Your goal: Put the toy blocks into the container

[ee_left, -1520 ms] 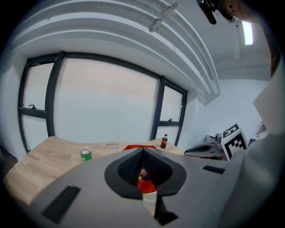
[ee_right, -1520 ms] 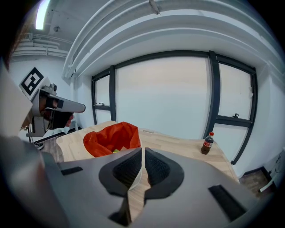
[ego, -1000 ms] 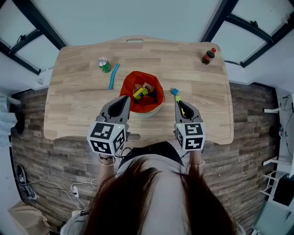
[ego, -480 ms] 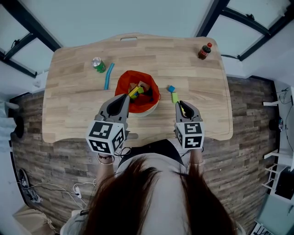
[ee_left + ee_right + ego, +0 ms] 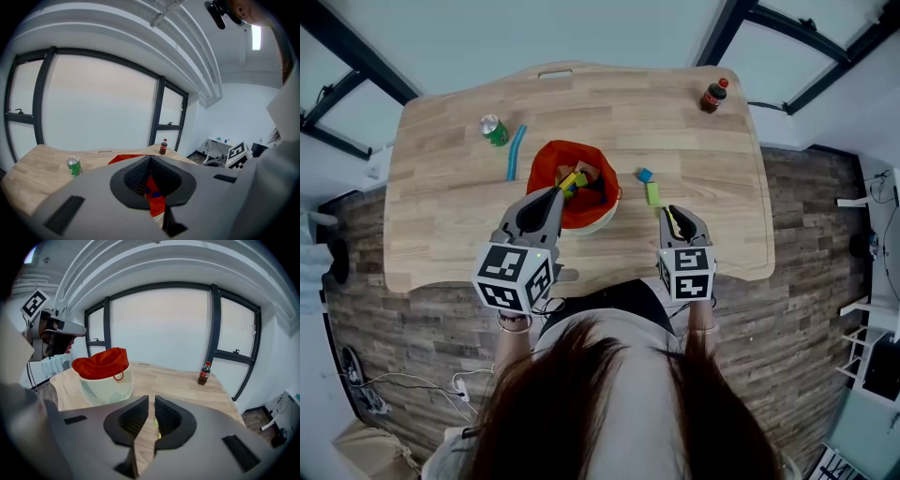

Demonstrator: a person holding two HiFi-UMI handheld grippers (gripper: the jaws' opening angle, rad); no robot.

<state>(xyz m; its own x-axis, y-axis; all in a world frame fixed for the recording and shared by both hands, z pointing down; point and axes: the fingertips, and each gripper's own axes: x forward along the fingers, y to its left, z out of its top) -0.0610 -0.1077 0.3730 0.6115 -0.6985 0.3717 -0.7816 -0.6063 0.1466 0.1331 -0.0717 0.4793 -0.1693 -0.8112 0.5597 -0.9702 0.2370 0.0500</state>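
— Left gripper (image 5: 553, 190)?
— Pressed together at the tips, set at the six o'clock rim of the container (image 5: 539, 169). Showed red lining and blue bits through the slot behind the tips (image 5: 150, 158). Couldn't tell whether any fabric was pinched.
— Right gripper (image 5: 668, 210)?
— Drawn in to a narrow slit, with nothing gripped. Stood over the table (image 5: 441, 216), apart from the container, at about four o'clock from it.
— Nearest loose piece?
— Green block (image 5: 652, 193), flat on the wood at eleven o'clock from the right tips, near but not touching.
— Beyond that?
— Blue block (image 5: 645, 174), just past the green one on the same eleven o'clock line, off the container's three o'clock side.
— Inside?
— Held a jumble of blocks (image 5: 577, 180) in several colours.
— Farther out?
— Green can (image 5: 495, 130) and blue stick (image 5: 516, 153) at ten o'clock from the container. Cola bottle (image 5: 711, 97) upright at one o'clock, near the far corner.
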